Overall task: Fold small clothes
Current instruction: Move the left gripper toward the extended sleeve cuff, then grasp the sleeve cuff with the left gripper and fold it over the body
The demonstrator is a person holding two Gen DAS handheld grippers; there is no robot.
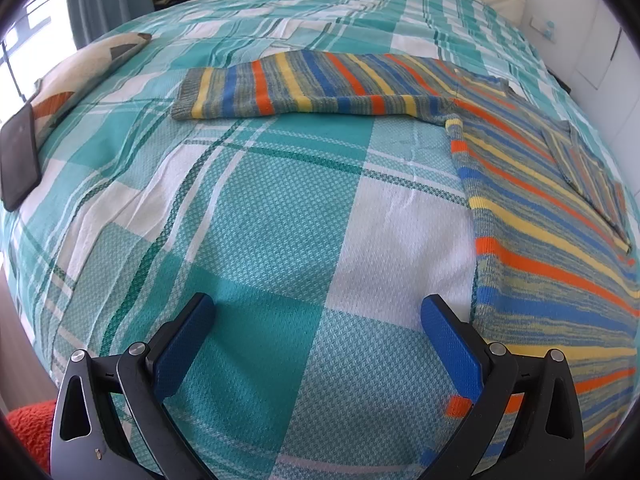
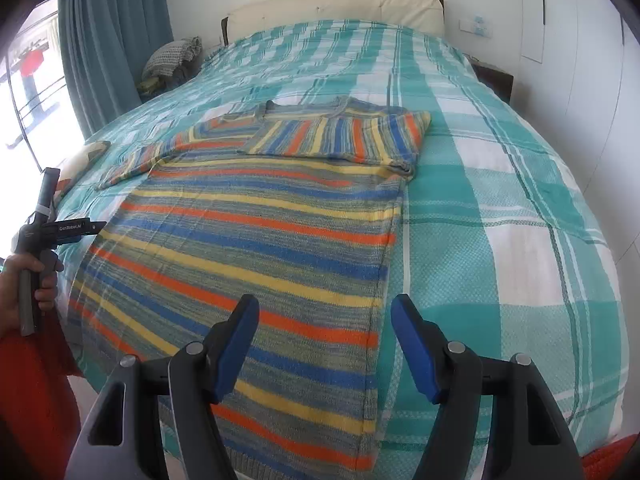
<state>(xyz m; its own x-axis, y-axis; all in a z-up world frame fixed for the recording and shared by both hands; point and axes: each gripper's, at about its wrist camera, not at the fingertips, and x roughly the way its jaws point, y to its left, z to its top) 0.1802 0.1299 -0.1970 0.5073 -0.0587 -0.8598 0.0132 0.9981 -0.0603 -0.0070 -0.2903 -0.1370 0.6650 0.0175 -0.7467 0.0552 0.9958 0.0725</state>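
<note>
Both hand-held grippers, left [image 1: 318,322] and right [image 2: 325,322], hover released, grasping nothing, over the striped sweater [image 2: 256,240] on the bed [image 2: 500,200].

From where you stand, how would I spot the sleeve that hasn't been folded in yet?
Start at the big bed with the teal-and-white checked cover. On it lies a striped knit sweater. Its one outstretched sleeve sticks out sideways across the cover, flat and straight, while the other sleeve lies folded over the chest.
</note>
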